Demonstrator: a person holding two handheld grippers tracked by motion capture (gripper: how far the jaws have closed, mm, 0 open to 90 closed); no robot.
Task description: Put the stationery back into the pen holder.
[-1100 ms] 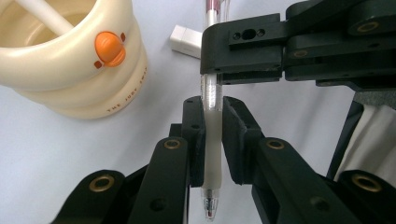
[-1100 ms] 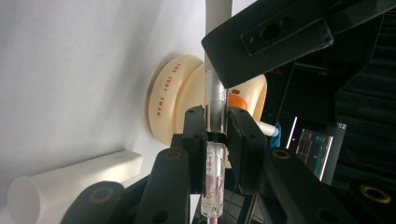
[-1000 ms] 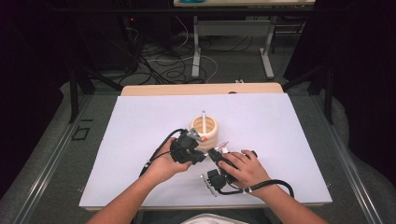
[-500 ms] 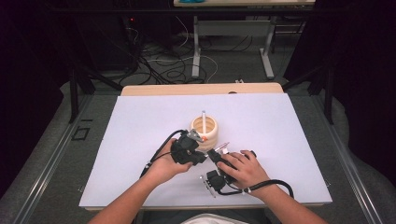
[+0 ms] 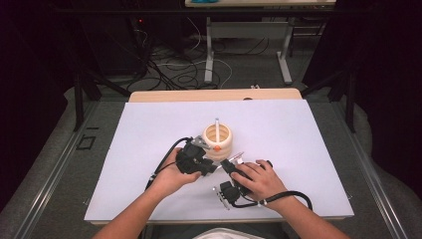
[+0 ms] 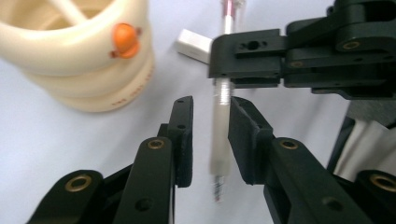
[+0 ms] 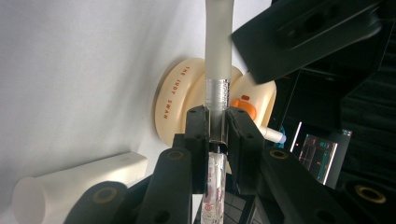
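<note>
Pen (image 6: 221, 122) clenched in right tool (image 7: 217, 135), left tool (image 6: 210, 135) just loosening around it beside the holder (image 5: 217, 141).

White tabletop (image 5: 308, 129), wooden edge strip (image 5: 214, 95) at its far side. Cream ribbed pen holder (image 5: 217, 141) near the middle, orange knob (image 5: 217, 147) on its front, a white stick (image 5: 216, 125) standing in it. White eraser block (image 6: 193, 45) lies just beside the holder. Behind the tabletop: grey floor with loose cables (image 5: 174, 69), a white table frame (image 5: 246, 47), dark surroundings.
</note>
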